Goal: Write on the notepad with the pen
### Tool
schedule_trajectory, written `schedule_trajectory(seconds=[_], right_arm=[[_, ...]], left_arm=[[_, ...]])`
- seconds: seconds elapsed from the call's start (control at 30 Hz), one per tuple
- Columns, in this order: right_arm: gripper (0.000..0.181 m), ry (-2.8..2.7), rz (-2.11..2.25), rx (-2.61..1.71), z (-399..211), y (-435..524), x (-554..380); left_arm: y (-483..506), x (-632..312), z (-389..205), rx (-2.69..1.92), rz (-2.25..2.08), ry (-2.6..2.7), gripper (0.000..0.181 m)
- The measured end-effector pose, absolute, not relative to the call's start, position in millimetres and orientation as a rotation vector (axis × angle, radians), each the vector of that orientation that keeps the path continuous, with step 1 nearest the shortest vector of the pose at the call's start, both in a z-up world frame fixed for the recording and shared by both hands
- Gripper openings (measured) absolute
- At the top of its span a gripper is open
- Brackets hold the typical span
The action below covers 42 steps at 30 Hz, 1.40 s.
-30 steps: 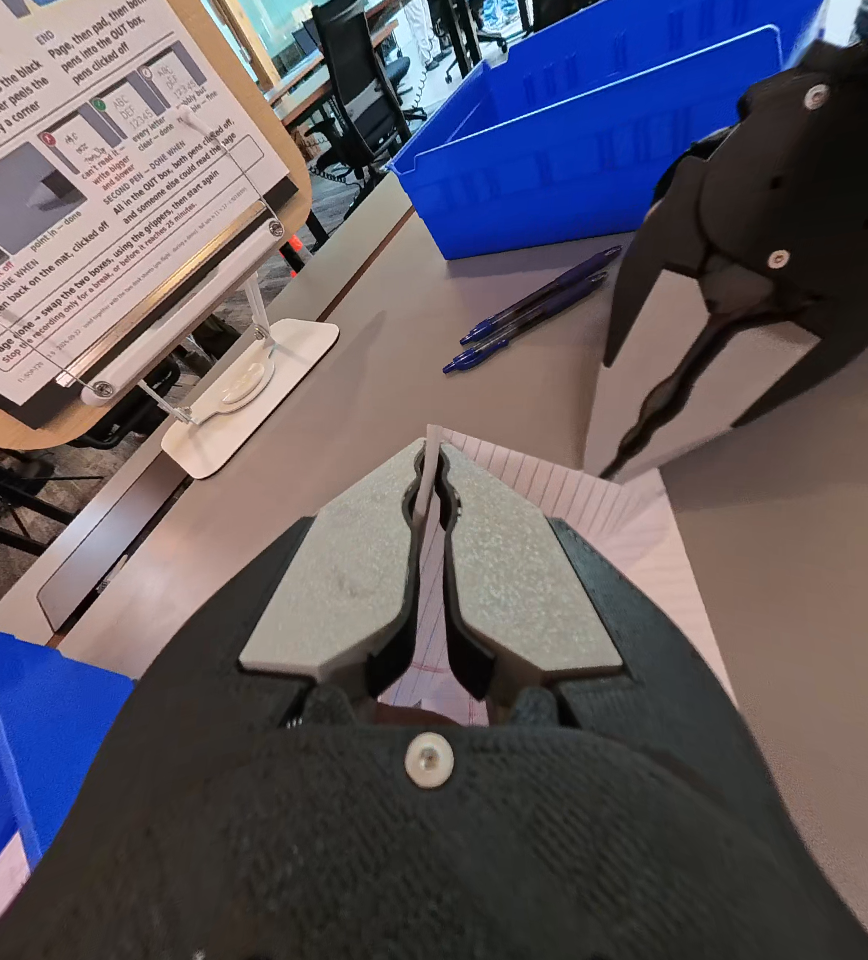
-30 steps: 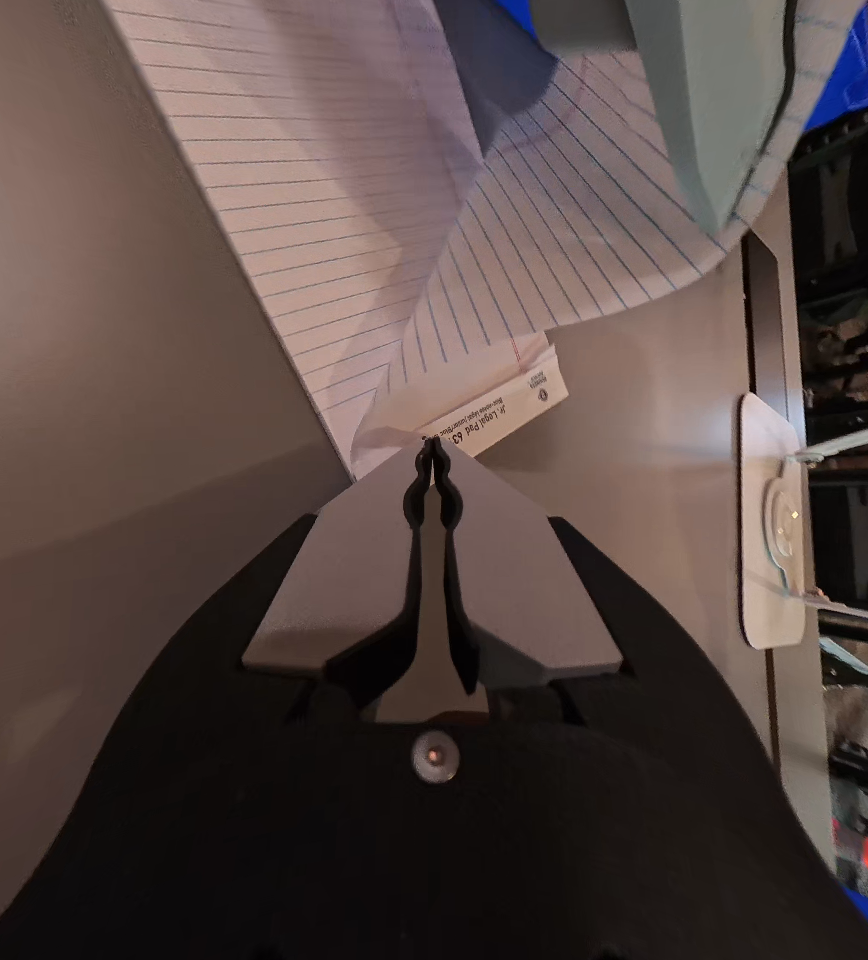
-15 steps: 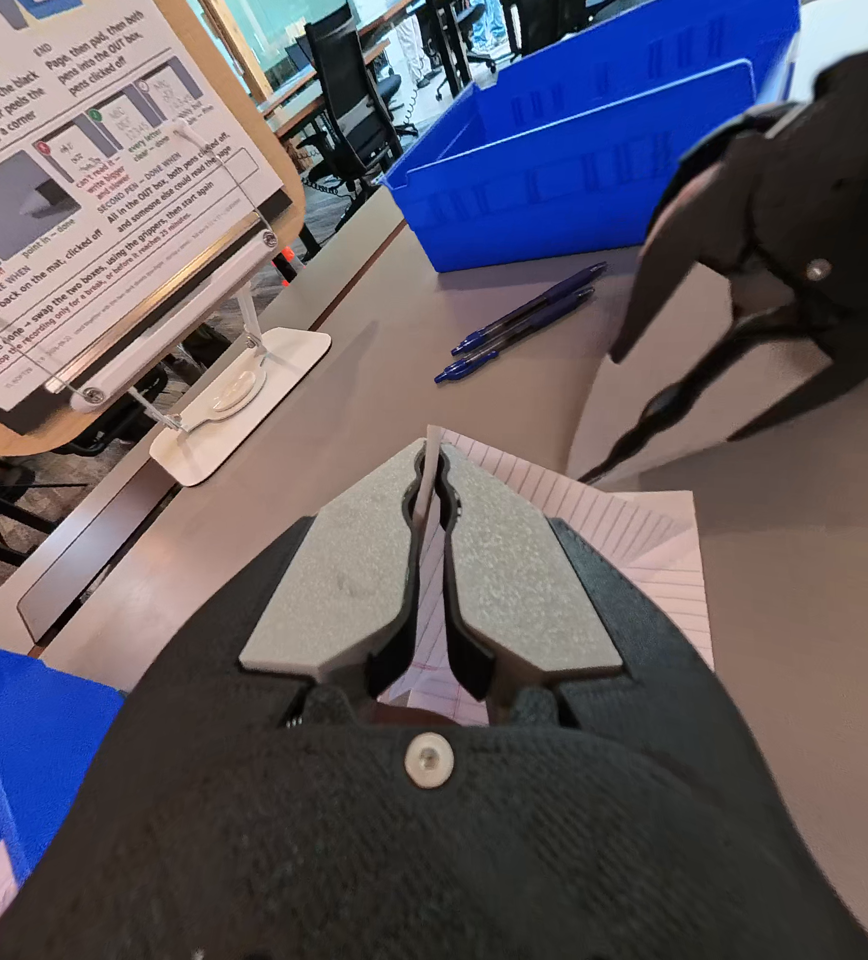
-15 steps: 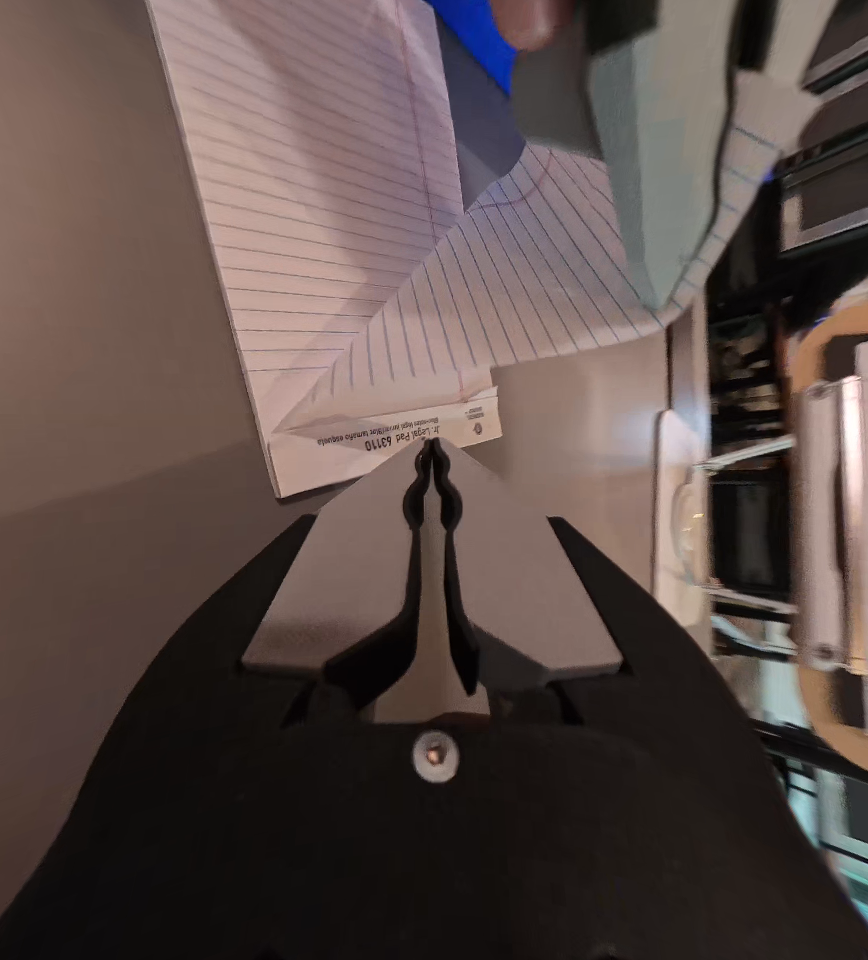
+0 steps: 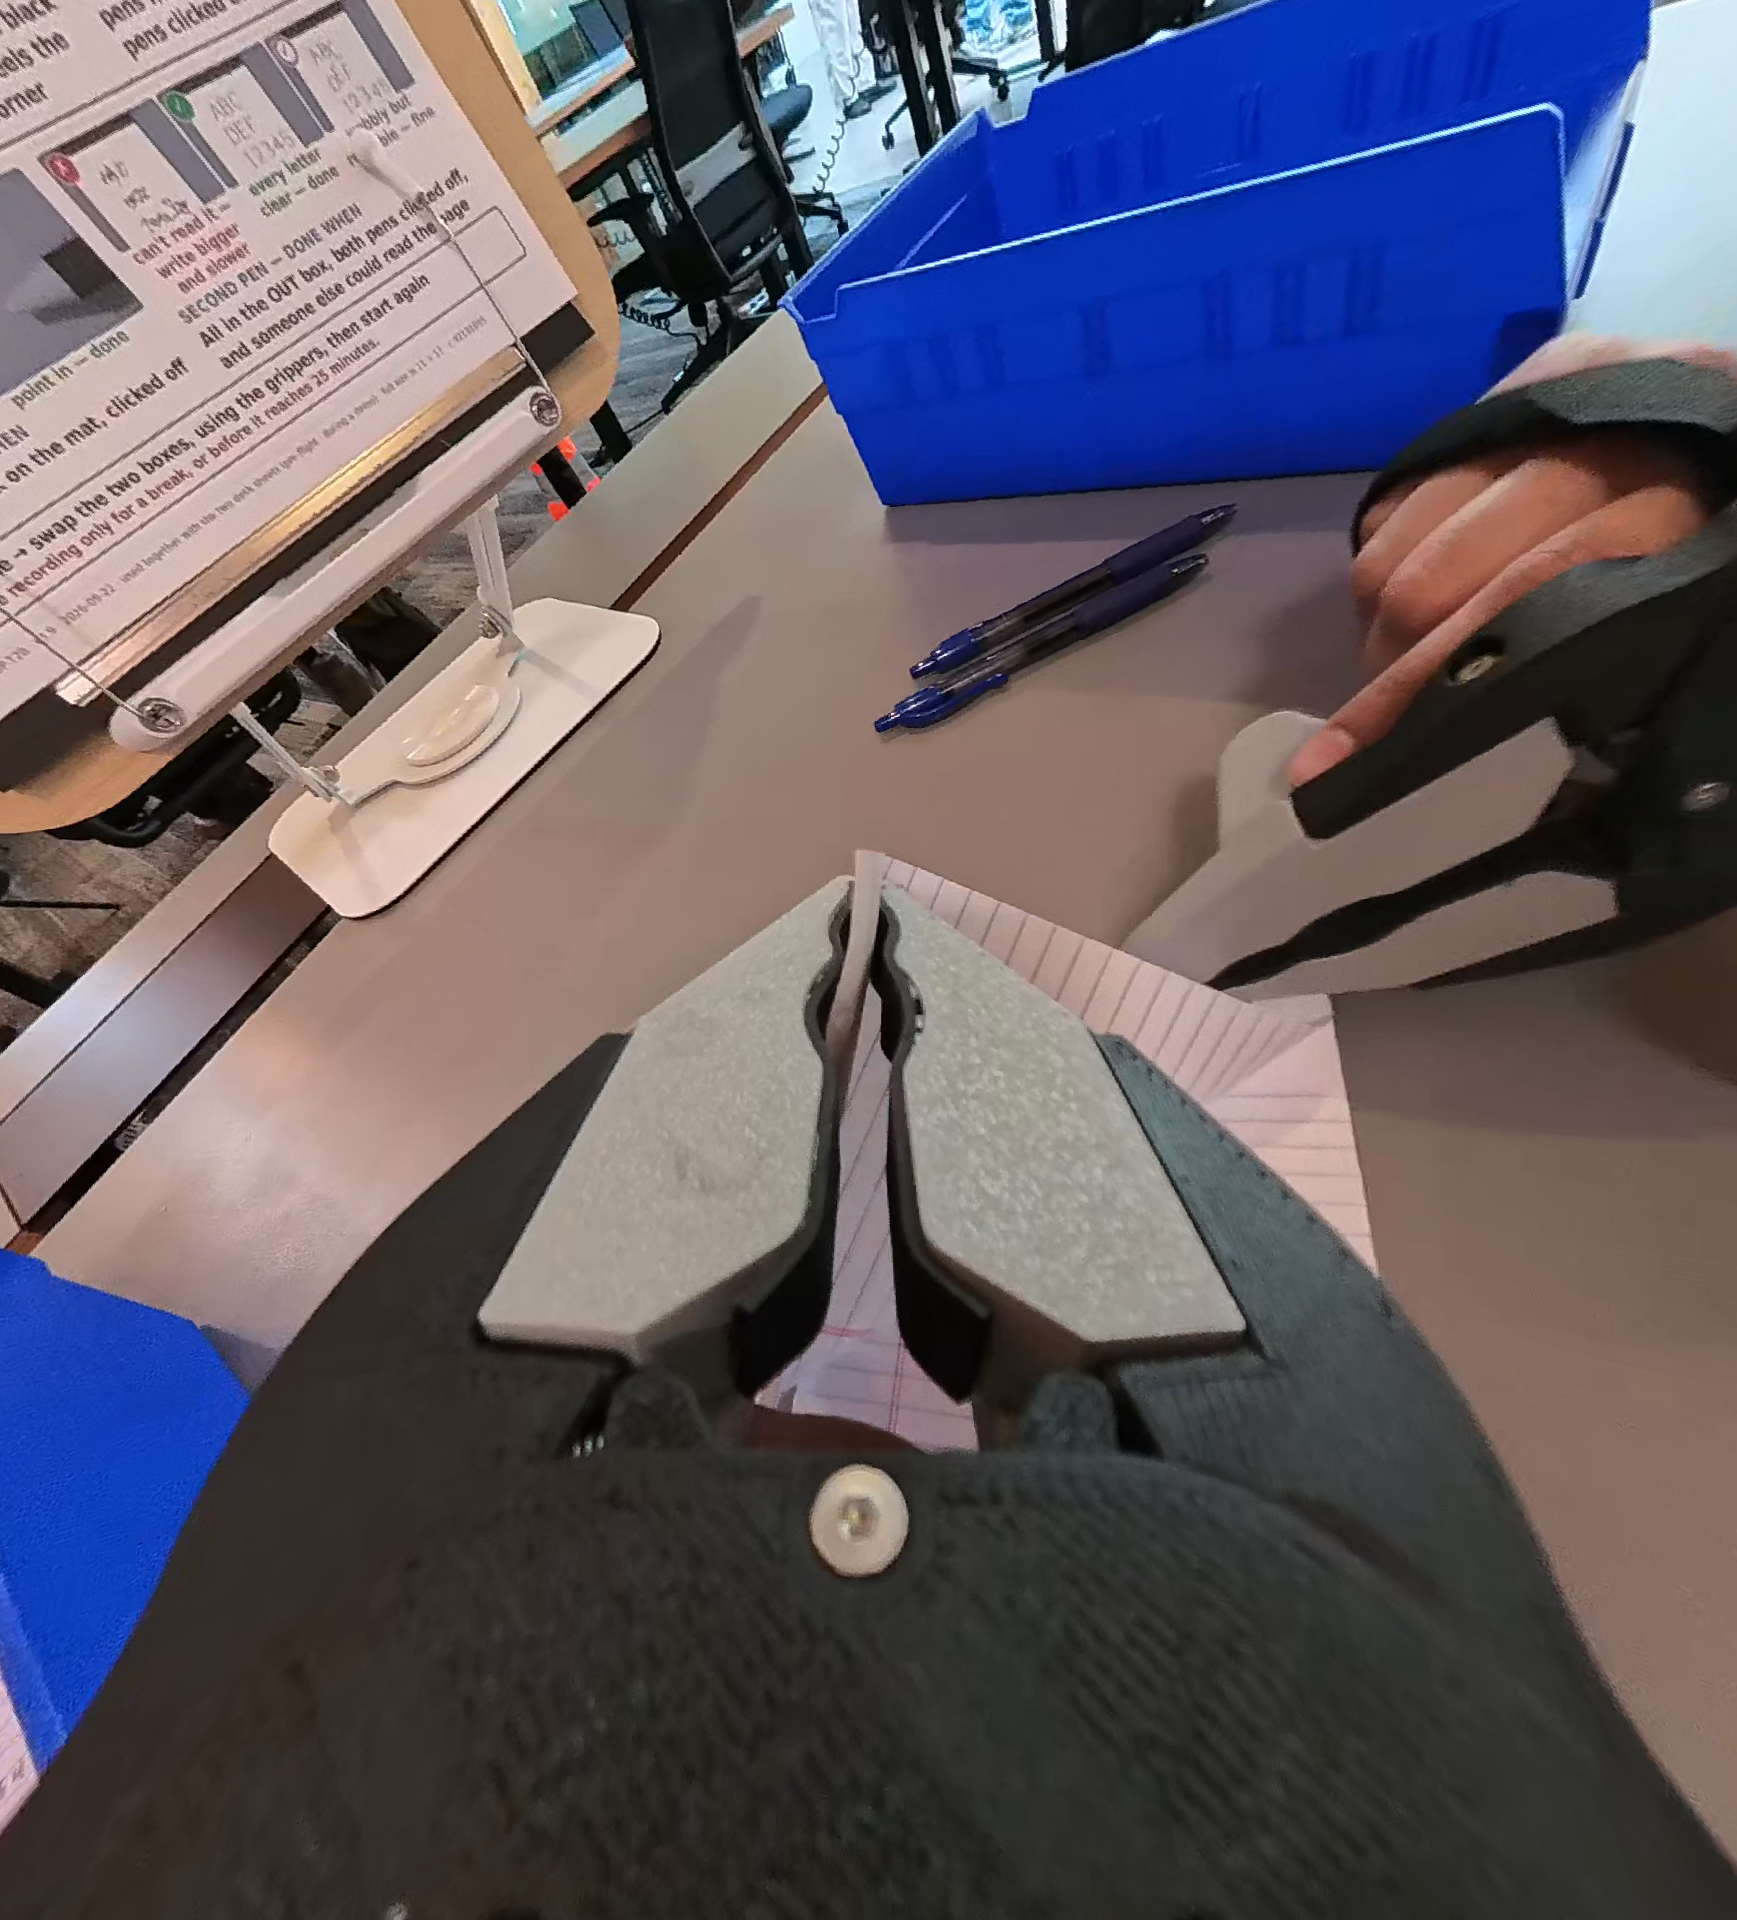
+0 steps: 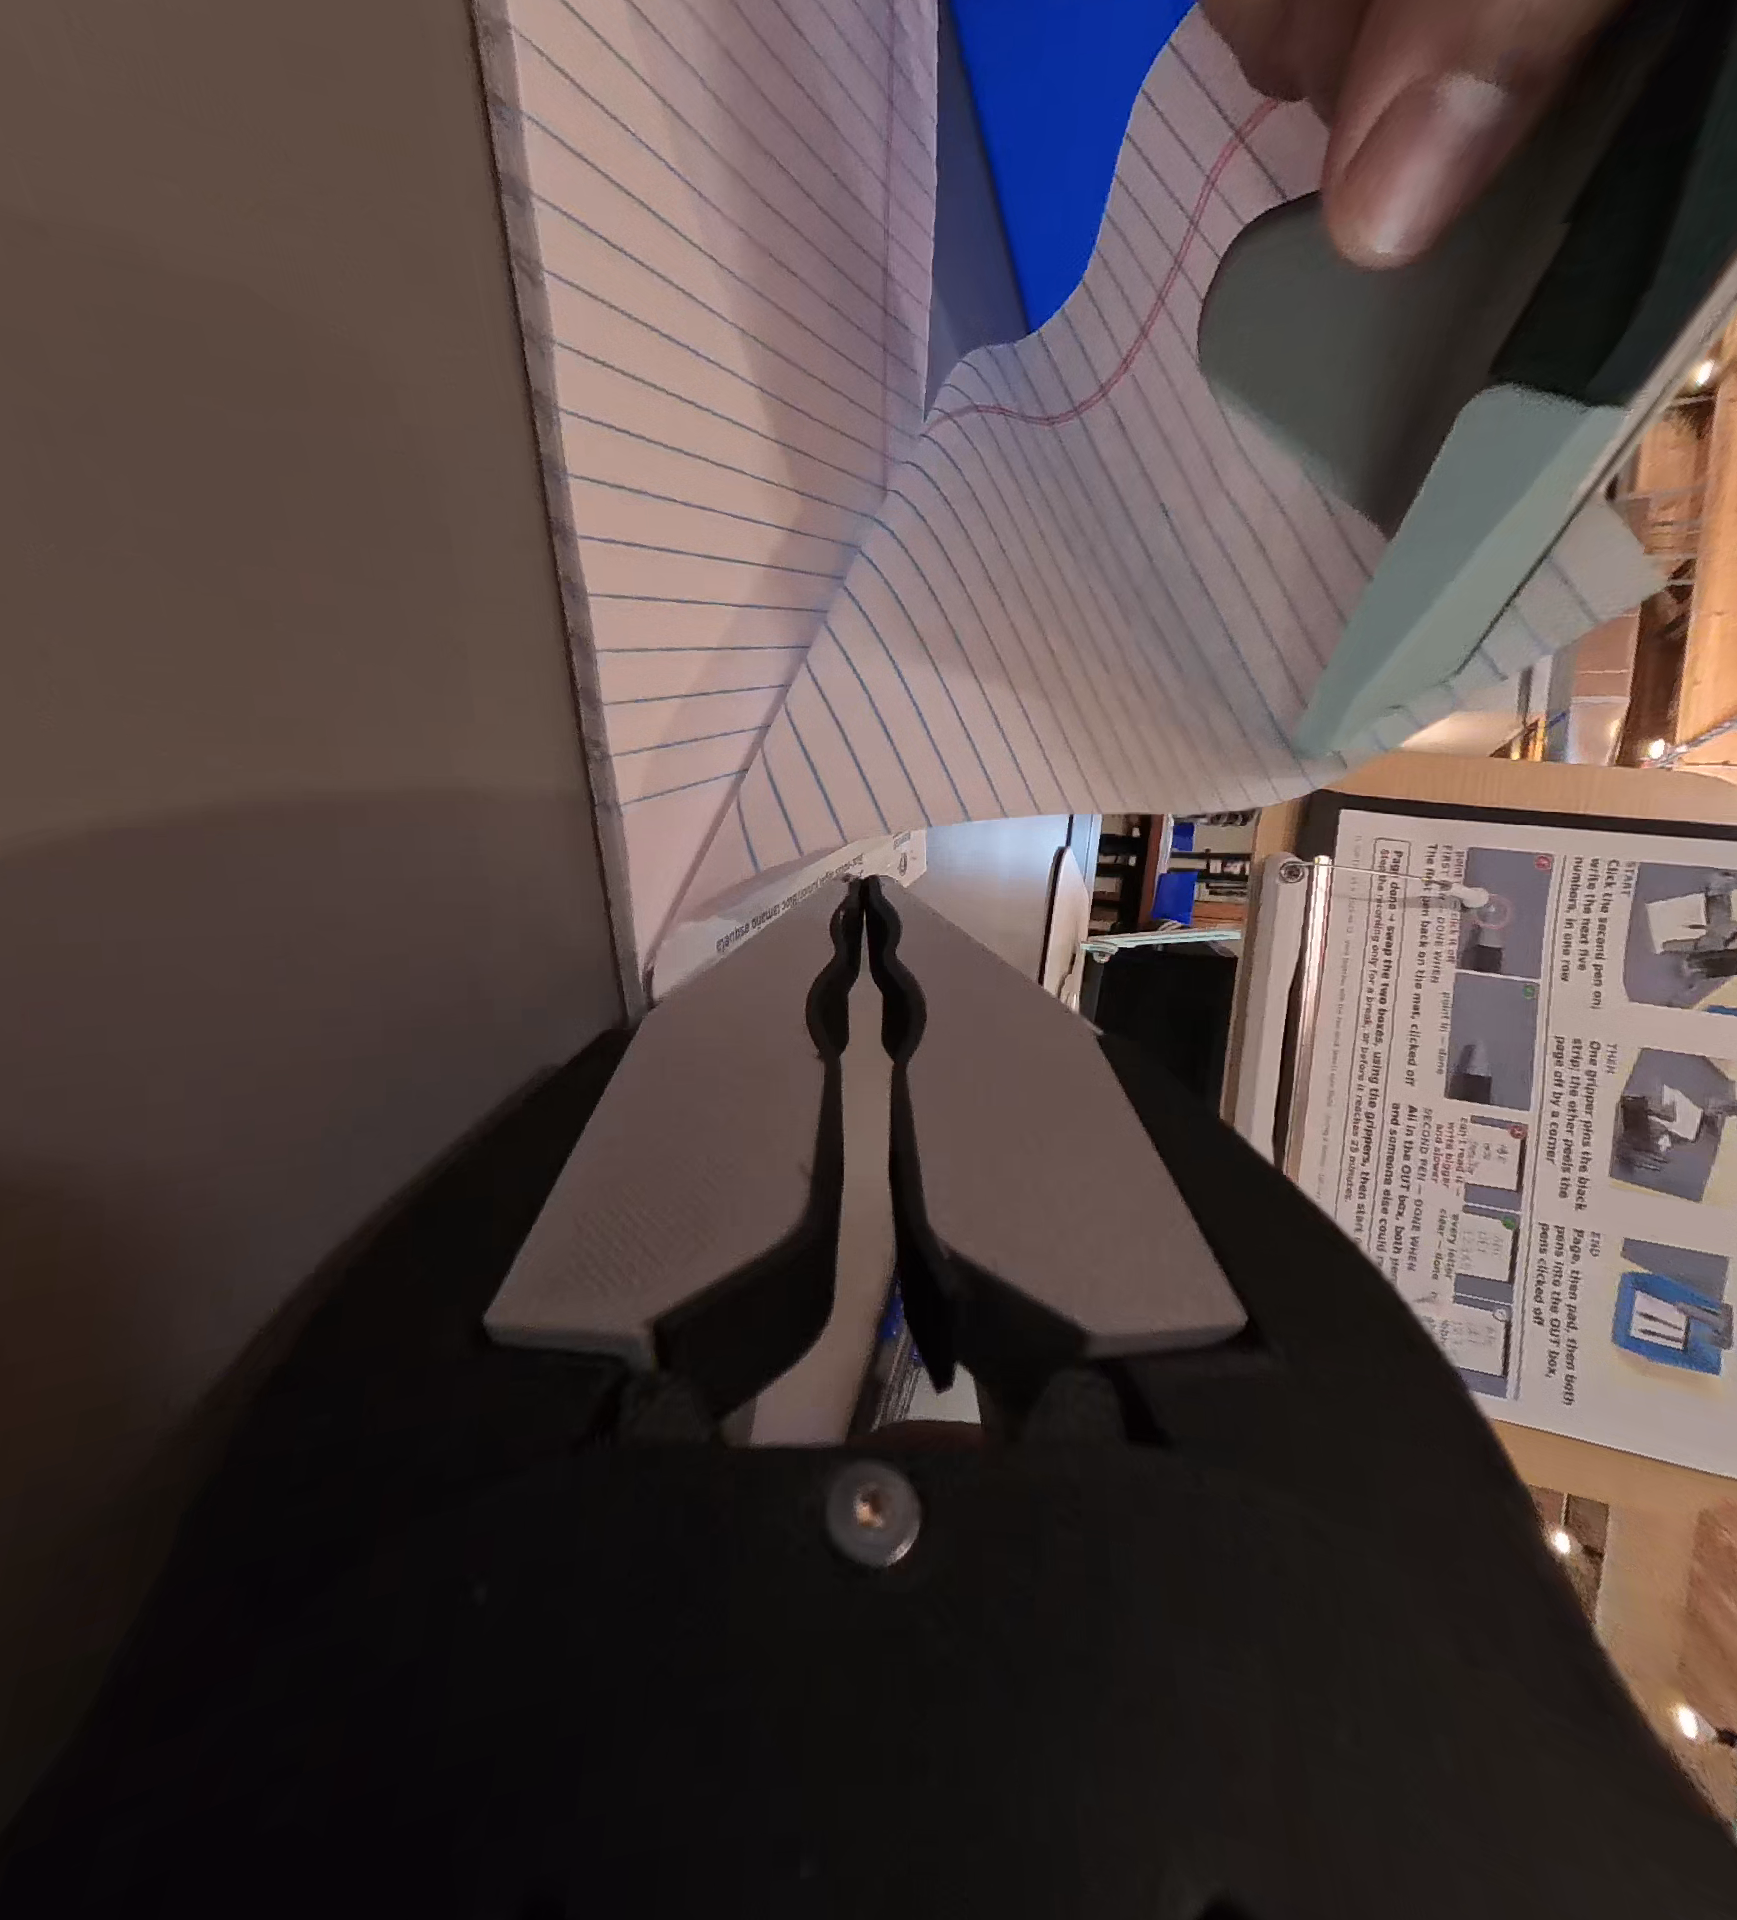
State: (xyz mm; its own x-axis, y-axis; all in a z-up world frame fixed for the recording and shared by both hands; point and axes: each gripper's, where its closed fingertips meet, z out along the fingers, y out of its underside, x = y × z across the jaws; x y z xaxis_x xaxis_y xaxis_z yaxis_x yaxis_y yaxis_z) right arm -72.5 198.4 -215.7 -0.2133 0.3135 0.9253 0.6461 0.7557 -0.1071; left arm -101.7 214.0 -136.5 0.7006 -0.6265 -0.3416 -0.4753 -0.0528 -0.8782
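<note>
While left gripper pinches the top sheet curling off notepad | right gripper fingers closed, empty

Your left gripper pinched a lined sheet; two blue pens lay on the counter.

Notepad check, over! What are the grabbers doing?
Left gripper shut on peeled sheet. Right gripper shut, tips at notepad binding. Two pens untouched near blue bin. Nothing blocking.

Pale pink notepad ruled with blue lines, two dark blue pens, bright blue bin, grey table.
</note>
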Motion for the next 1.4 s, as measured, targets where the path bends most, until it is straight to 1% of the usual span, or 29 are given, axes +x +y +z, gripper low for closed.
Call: schedule_trajectory(seconds=[0.13,0.6,0.87,1.17,1.4], right_arm=[[0.0,-1.8,-0.416,-0.757,-221.0,209.5,-75.4],[0.0,-1.808,-0.385,-0.693,-221.5,202.1,-73.9],[0.0,-1.773,-0.492,-0.787,-221.3,211.0,-71.2],[0.0,-1.811,-0.59,-0.762,-221.6,211.4,-70.6],[0.0,-1.76,-0.572,-0.794,-219.8,211.7,-69.1]], left_arm=[[214.3,-103.2,-135.3,-1.694,-0.161,0.883,0.0],[219.8,-110.4,-135.9,-1.719,-0.149,0.833,0.0],[220.9,-111.3,-131.1,-1.729,-0.191,0.786,0.0],[222.4,-120.8,-125.8,-1.742,-0.22,0.72,0.0],[225.7,-125.1,-123.9,-1.746,-0.192,0.683,0.0]])
